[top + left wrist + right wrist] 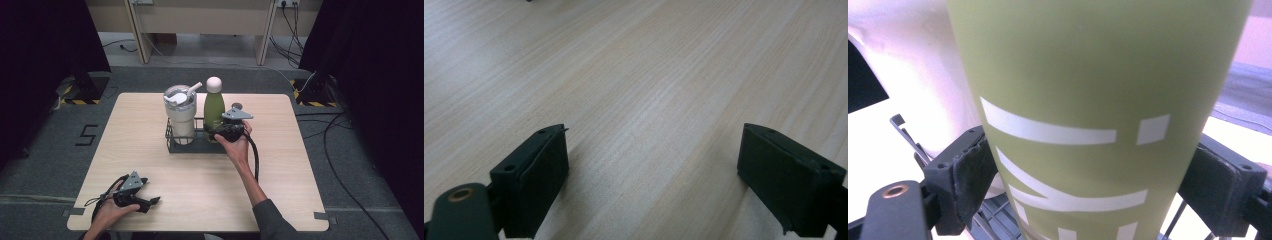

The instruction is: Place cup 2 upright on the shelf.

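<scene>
A green bottle (214, 107) with a pale pink cap stands upright in a black wire rack (195, 146) at the middle of the table, next to a white lidded tumbler (180, 117) with a straw. My right gripper (220, 134) reaches in from the right and is shut on the lower body of the green bottle (1098, 100). Both pads press its sides, and the tumbler (913, 75) is pale behind on the left. My left gripper (152, 202) lies near the table's front left corner. It is the same left gripper (654, 170) that stands open over bare wood.
The light wooden table (280, 175) has a small dark round piece (237, 105) behind the right gripper. A wire of the rack (903, 125) shows beside the left jaw. Cables trail from both grippers, and dark curtains flank the table.
</scene>
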Demonstrator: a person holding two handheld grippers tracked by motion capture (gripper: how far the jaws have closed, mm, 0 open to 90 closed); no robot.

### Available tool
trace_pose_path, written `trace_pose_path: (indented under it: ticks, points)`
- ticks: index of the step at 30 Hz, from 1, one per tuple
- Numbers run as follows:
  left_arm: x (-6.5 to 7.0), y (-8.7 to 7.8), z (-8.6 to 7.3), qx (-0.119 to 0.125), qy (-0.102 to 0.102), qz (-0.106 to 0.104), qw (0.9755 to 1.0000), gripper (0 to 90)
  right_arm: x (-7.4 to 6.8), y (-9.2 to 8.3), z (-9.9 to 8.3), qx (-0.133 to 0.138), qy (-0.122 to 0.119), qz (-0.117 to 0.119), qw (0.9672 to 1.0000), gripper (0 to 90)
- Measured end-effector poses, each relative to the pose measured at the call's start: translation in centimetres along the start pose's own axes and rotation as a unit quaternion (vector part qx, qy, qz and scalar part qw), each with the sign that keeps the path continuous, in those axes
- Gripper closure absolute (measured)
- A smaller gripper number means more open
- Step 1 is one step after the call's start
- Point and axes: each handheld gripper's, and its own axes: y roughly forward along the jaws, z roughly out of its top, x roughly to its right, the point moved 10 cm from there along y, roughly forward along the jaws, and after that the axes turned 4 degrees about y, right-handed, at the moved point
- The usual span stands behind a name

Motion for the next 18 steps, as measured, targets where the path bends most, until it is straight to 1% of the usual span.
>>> trace_pose_path:
  ticks: [18]
  points:
    - [0.0, 0.0, 0.0, 0.000, -0.001, 0.000, 1.0000, 12.4, -0.1, -1.9, 0.6, 0.009, -0.005, 0.002, 0.9999, 15.3]
